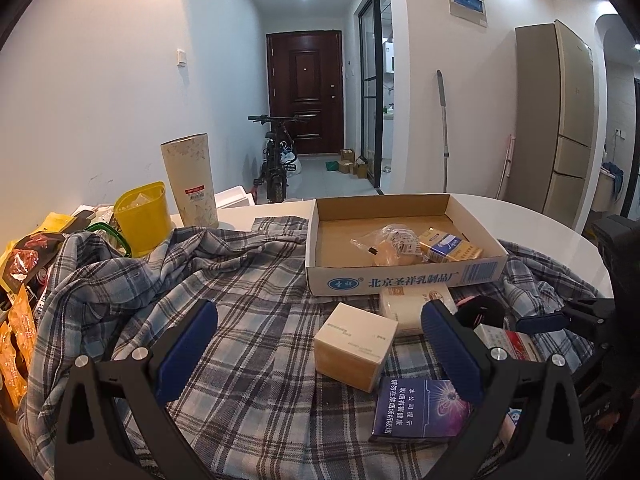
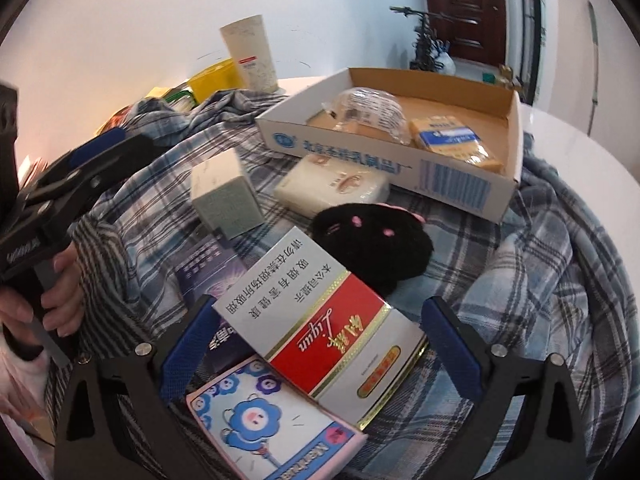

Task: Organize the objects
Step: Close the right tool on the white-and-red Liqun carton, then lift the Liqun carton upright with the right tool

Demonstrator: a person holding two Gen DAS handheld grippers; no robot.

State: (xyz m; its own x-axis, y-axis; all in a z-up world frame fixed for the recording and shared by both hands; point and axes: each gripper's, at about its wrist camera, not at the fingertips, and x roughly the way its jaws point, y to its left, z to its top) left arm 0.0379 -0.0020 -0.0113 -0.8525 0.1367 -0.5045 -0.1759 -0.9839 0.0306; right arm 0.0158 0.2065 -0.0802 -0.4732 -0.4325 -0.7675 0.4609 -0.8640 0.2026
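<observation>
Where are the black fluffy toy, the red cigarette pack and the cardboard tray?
black fluffy toy point(image 2: 374, 246): right wrist view, middle of its fur.
red cigarette pack point(image 2: 332, 340): right wrist view, red face.
cardboard tray point(image 1: 400, 280): left wrist view, printed front wall.

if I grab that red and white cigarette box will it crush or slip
The red and white box looks like stiff card, so it probably holds shape. Its glossy wrap could slip. It leans on other packs, so it may tip when nudged.

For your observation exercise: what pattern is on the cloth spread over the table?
Blue, grey and white plaid on the cloth, clearest in the left wrist view.
</observation>
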